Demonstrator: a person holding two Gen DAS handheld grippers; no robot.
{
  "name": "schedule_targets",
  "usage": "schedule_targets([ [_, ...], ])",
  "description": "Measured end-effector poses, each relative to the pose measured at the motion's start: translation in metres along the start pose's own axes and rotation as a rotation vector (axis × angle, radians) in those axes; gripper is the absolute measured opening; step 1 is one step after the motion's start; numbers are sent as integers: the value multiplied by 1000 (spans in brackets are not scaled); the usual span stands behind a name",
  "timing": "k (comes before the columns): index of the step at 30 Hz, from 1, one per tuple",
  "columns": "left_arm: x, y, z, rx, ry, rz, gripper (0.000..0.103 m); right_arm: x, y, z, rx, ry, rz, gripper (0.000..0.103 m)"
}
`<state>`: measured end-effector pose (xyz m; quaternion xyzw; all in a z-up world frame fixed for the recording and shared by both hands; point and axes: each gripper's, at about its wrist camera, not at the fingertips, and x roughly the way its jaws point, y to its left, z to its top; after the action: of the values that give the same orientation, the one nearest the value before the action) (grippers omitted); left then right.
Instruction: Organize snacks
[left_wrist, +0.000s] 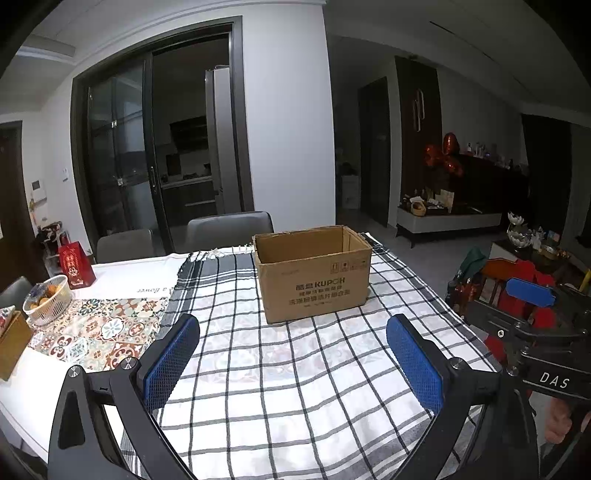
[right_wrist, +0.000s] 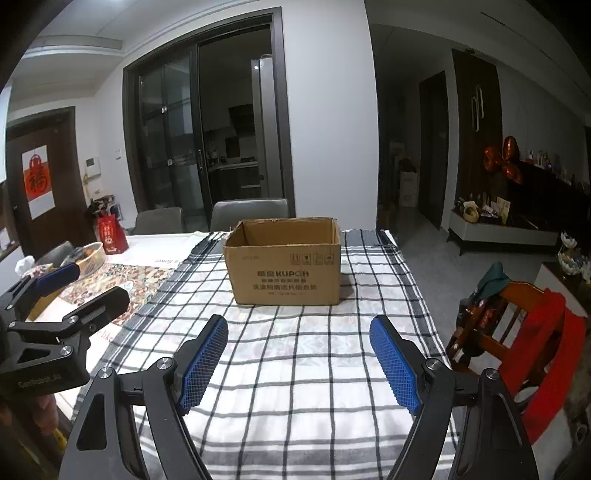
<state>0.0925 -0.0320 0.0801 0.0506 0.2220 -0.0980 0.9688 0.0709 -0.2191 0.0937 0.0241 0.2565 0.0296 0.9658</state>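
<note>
An open brown cardboard box (left_wrist: 314, 280) (right_wrist: 284, 273) stands upright on the black-and-white checked cloth (left_wrist: 280, 387) (right_wrist: 295, 369); its floor is hidden behind the front wall. My left gripper (left_wrist: 293, 321) hovers open over the cloth just short of the box, nothing between its blue pads. My right gripper (right_wrist: 299, 323) is likewise open and holds nothing, facing the box from about the same distance. The two grippers are side by side: the left gripper (right_wrist: 101, 282) shows at the right wrist view's left edge. A white basket of snacks (left_wrist: 48, 299) (right_wrist: 90, 254) sits far left on the table.
A red gift bag (left_wrist: 75, 266) (right_wrist: 110, 232) stands behind the basket, and a brown box (left_wrist: 11, 343) sits at the left edge. Grey chairs (right_wrist: 249, 214) stand behind the table. A wooden chair with red cloth (right_wrist: 535, 332) is close to the table's right edge.
</note>
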Motion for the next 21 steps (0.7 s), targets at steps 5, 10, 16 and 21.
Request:
schedule_targets([
  [5, -3, -1, 0, 5, -8, 9, 103, -1, -1, -1, 8, 7, 11, 80],
  [10, -1, -3, 0, 9, -4, 14, 103, -1, -2, -1, 8, 8, 8, 80],
  [16, 0, -4, 0, 8, -1, 16, 103, 0, -3, -3, 13, 11, 6, 80],
  [21, 0, -3, -1, 1, 0, 15, 103, 1, -2, -6, 16, 18, 6, 80],
])
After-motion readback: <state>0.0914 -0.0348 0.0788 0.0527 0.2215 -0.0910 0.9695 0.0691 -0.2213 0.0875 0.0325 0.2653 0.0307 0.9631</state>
